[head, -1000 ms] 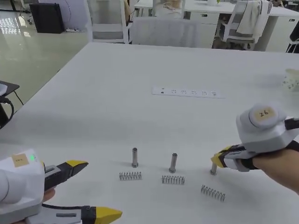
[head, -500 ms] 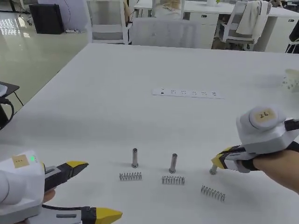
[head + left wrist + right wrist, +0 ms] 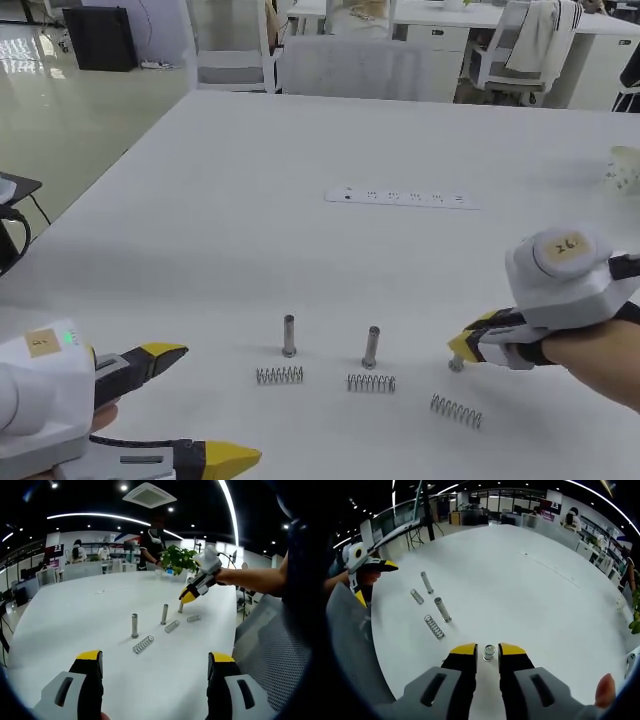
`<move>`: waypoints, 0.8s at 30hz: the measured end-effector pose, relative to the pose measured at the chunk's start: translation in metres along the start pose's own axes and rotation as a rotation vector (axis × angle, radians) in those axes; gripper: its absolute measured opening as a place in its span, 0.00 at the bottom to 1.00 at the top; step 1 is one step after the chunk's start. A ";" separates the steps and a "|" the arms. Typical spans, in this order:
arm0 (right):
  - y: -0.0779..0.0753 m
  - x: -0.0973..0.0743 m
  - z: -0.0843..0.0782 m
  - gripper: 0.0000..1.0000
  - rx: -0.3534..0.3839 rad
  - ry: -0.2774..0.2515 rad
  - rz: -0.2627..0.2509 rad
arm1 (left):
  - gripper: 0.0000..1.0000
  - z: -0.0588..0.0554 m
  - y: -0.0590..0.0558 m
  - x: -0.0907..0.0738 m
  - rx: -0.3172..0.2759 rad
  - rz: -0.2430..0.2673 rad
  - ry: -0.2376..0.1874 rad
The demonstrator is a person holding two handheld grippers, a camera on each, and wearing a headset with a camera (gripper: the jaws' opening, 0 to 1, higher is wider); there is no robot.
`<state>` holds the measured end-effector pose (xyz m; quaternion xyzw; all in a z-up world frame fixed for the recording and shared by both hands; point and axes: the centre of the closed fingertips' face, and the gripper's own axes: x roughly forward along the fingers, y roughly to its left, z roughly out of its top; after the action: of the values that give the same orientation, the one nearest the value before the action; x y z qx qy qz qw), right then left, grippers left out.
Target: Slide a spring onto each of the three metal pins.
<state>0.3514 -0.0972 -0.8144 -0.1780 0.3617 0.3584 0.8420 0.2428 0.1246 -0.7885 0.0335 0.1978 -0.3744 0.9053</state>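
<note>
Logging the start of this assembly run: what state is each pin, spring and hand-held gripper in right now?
Left pin, upright, bare.
Middle pin, upright, bare.
Right pin, standing, bare.
Left spring, lying flat, unmounted.
Middle spring, lying flat, unmounted.
Right spring, lying flat, unmounted.
Left hand-held gripper, open, empty.
Right hand-held gripper, tips flanking the right pin, contact unclear.

A: What do we see past the left gripper (image 3: 155,656)?
B: Jaws wide apart; three upright pins (image 3: 164,614) on the white table (image 3: 75,610), a spring (image 3: 143,644) lying beside each; the right gripper (image 3: 187,596) at the farthest pin (image 3: 180,608).
</note>
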 end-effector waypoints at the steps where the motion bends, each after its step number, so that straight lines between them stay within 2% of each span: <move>1: 0.000 0.000 0.000 0.16 -0.001 -0.001 -0.001 | 0.83 0.000 0.000 0.000 0.000 0.000 0.000; 16: -0.003 -0.009 -0.003 0.20 -0.006 -0.017 -0.010 | 0.83 0.001 0.000 0.002 0.003 -0.004 0.000; 24: -0.002 -0.018 -0.012 0.21 -0.001 -0.023 -0.010 | 0.83 0.001 0.000 0.002 0.001 -0.004 -0.001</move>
<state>0.3384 -0.1136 -0.8087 -0.1759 0.3508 0.3562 0.8480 0.2442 0.1235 -0.7886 0.0336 0.1974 -0.3762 0.9046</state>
